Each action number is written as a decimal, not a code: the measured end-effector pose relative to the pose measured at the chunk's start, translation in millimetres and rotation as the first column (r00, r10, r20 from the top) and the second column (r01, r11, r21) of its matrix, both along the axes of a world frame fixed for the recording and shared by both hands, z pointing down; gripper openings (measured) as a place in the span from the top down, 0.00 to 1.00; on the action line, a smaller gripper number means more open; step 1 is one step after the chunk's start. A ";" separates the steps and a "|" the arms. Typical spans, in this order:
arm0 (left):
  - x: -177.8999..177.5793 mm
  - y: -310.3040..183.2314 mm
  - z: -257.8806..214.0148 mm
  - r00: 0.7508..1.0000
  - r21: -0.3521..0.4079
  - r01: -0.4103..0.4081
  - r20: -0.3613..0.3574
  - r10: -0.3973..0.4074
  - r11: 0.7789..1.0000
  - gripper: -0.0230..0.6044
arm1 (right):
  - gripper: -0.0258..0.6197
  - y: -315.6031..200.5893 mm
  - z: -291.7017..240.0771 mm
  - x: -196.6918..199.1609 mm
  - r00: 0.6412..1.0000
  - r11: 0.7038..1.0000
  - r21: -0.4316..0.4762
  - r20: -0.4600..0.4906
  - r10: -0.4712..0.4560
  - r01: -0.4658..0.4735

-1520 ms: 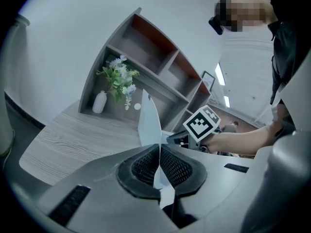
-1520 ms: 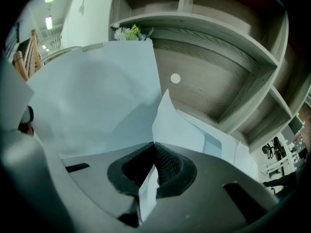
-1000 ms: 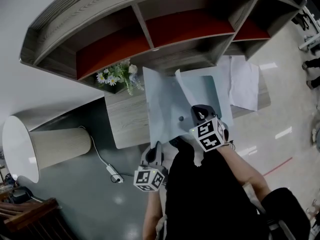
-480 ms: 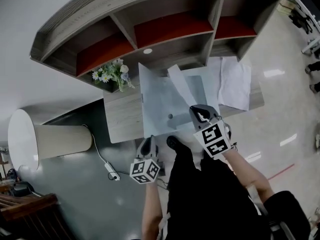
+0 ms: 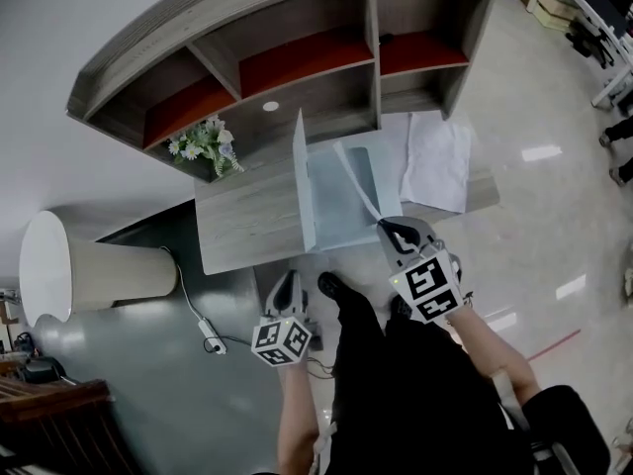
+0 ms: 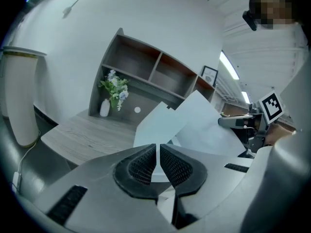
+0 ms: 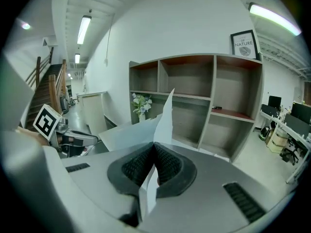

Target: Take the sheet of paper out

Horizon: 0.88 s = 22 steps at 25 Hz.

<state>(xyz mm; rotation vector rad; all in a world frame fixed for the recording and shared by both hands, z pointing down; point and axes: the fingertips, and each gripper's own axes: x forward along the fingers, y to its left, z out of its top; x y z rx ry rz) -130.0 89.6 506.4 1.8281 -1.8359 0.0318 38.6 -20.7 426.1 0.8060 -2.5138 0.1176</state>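
Wood-grain desk [image 5: 242, 224]; glossy floor [image 5: 554, 191]

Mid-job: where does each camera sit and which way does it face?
Head view: on the person's head, steeply down on the grey wooden desk and open pale-blue folder; left gripper, right gripper, dark-clothed body show.
Left gripper view: along its shut jaws across the desk; right gripper at right.
Right gripper view: along jaws shut on the white sheet of paper, towards the wooden shelf unit; left gripper at left.
Both gripper views share the white vase of flowers.
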 end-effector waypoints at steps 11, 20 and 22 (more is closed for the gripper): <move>78.0 11.4 -49.5 0.999 0.100 -0.035 0.018 0.033 0.994 0.94 | 0.94 26.4 -29.5 68.8 0.986 1.000 -0.029 0.165 -0.006 0.011; 112.0 -6.7 -102.9 0.993 0.207 -0.115 0.039 0.109 0.971 0.94 | 0.94 22.8 -63.5 99.1 0.950 0.998 -0.056 0.313 0.005 0.013; 117.5 -10.8 -114.1 0.990 0.223 -0.139 0.052 0.131 0.965 0.94 | 0.94 22.4 -74.9 103.8 0.935 0.998 -0.065 0.353 0.006 0.018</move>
